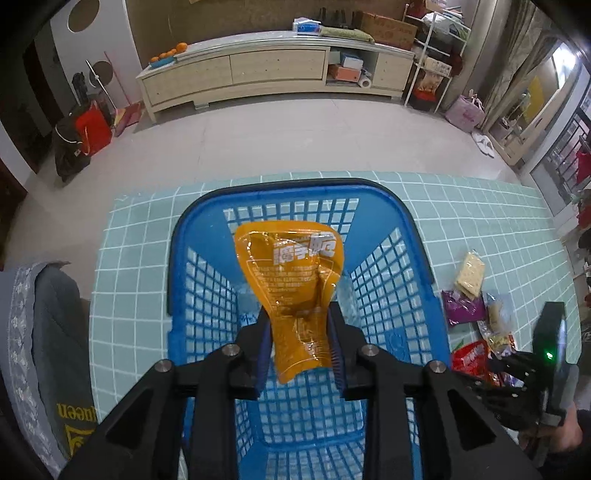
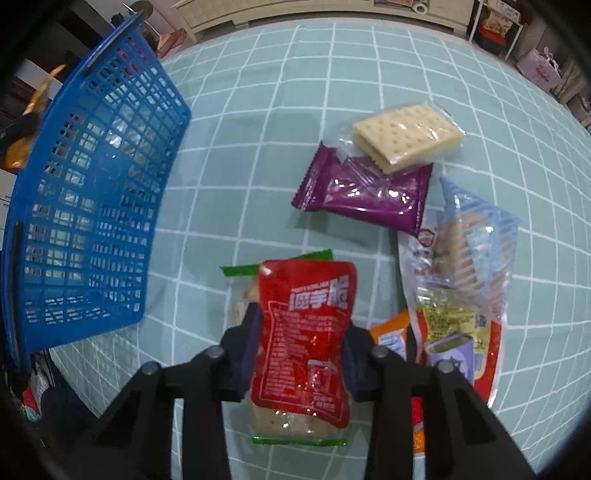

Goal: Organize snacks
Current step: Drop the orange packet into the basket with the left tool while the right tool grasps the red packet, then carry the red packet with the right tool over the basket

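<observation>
Holding an orange packet over the blue basket, left claw pinched tight; right claw squeezes a red packet beside it. Basket looks near empty, several snacks left outside.

Even indoor light, fisheye-warped dark corners

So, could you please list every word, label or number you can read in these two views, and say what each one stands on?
"ueen", upside down in yellow, cut off at its start: grey cloth at the table's left.
Large white Chinese characters: orange packet, too blurred to quote.
Large white Chinese characters: red packet, too blurred to quote.
Fine print on both packets: too small.
Red seal and print on the clear snack bag: unreadable.
Cardboard box lettering: too small.
</observation>
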A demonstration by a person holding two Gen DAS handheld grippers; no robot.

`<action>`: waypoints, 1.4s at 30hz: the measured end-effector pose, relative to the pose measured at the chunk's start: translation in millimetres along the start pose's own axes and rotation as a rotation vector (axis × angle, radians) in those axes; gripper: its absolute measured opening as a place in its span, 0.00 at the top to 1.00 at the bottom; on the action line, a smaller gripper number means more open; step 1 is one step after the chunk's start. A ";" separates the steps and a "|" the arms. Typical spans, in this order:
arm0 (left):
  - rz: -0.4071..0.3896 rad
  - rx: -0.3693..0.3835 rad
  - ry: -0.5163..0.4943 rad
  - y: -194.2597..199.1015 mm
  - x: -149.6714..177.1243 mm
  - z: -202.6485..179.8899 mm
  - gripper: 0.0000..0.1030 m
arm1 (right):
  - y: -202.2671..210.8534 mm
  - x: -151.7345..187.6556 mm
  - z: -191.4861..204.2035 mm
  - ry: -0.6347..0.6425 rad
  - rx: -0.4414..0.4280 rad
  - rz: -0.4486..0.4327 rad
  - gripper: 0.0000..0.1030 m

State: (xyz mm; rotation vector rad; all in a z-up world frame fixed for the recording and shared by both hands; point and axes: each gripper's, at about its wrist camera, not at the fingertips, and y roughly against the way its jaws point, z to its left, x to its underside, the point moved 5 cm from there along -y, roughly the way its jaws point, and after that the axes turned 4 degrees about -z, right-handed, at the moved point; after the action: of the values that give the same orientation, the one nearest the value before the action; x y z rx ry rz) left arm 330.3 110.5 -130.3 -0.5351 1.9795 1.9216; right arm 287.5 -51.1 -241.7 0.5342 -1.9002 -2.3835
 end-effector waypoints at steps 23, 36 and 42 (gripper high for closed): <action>-0.043 -0.018 0.016 35.8 30.8 3.0 0.45 | 91.4 18.5 -18.3 -0.018 -0.075 -0.110 0.80; -0.088 0.005 0.035 85.4 57.0 10.7 0.45 | 170.9 -17.0 43.9 0.053 -0.146 -0.253 0.80; -0.114 0.000 0.049 98.0 56.3 20.4 0.45 | 172.5 -41.8 84.2 0.123 -0.158 -0.273 0.80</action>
State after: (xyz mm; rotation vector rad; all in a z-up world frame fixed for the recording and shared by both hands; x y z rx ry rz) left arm 233.2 130.6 -72.5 -0.6852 1.9347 1.8564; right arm 271.7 -4.1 -51.6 0.9572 -1.6649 -2.5618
